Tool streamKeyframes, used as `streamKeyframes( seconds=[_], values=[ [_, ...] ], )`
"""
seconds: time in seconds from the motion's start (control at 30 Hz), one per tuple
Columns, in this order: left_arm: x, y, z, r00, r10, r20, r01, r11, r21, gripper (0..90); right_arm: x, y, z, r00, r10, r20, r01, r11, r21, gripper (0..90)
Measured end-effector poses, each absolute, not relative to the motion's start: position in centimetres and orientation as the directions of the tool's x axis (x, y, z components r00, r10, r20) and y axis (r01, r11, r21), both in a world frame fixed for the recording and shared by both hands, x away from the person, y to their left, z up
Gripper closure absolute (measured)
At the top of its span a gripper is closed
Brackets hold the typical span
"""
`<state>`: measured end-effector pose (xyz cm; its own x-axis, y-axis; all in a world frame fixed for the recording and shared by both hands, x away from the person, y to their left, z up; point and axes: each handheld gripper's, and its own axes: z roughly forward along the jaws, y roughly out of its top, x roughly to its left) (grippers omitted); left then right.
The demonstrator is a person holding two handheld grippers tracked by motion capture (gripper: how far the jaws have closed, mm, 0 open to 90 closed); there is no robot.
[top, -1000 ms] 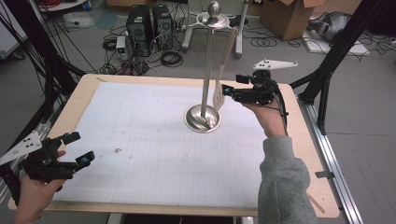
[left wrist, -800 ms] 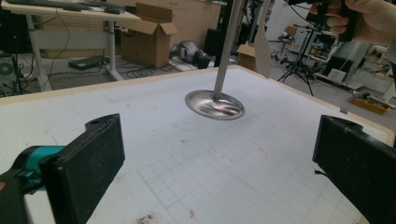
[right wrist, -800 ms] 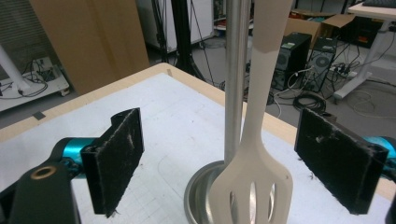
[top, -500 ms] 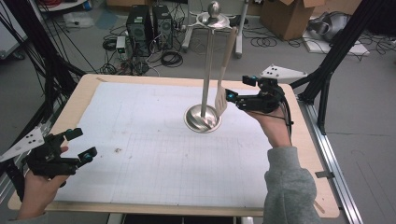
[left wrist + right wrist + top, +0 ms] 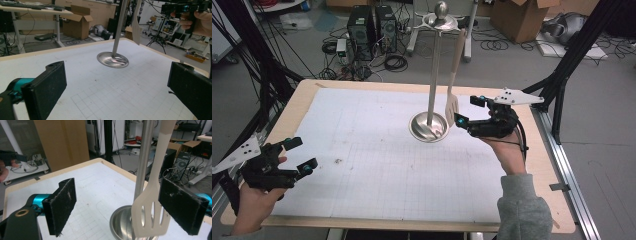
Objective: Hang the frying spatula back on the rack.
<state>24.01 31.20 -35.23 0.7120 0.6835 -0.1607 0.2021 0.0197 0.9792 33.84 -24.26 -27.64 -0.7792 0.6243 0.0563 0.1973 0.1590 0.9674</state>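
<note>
Two grippers work over a wide wooden table (image 5: 557, 200) whose top is covered by a white gridded mat (image 5: 362, 130); behind it the floor carries computer towers (image 5: 369, 22), coiled cables and a cardboard box (image 5: 517, 17).

Near the middle of the mat, toward the right, stands a metal utensil stand (image 5: 432, 80): a round dished base (image 5: 428, 127) on the mat, an upright pole, and a top piece with a ball. From that top hangs a pale slotted spatula (image 5: 454, 75), its blade at the bottom, clear of the mat and just right of the base.

Right gripper (image 5: 472, 111) is held level by the person's right hand (image 5: 507, 150), pointing left at the spatula blade. Its jaws have just been opening and now stand wide apart. In the right gripper view the spatula blade (image 5: 150, 217) hangs between the two black pads, close beside the right-hand pad (image 5: 183, 207), and whether it touches that pad I cannot tell; the other pad stands well off, so nothing is clamped.

Left gripper (image 5: 299, 154) sits at the table's near left corner in the left hand (image 5: 254, 205), well away from the stand, its jaws spread wide with only bare mat between them
</note>
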Motion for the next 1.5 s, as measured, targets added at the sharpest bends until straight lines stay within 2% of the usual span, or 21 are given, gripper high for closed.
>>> streamKeyframes(
  seconds=[1.07,1.5],
  values=[
    [24.2,30.9,-35.4,0.713,0.683,-0.158,0.208,0.009,0.978,2.7,30.1,-26.8,-31.4,-0.757,0.651,0.045,0.183,0.145,0.972,14.0],
    [24.0,30.9,-35.1,0.724,0.676,-0.138,0.173,0.016,0.985,2.7,28.5,-28.5,-32.8,-0.761,0.647,0.041,0.189,0.161,0.969,12.0]
  ],
)
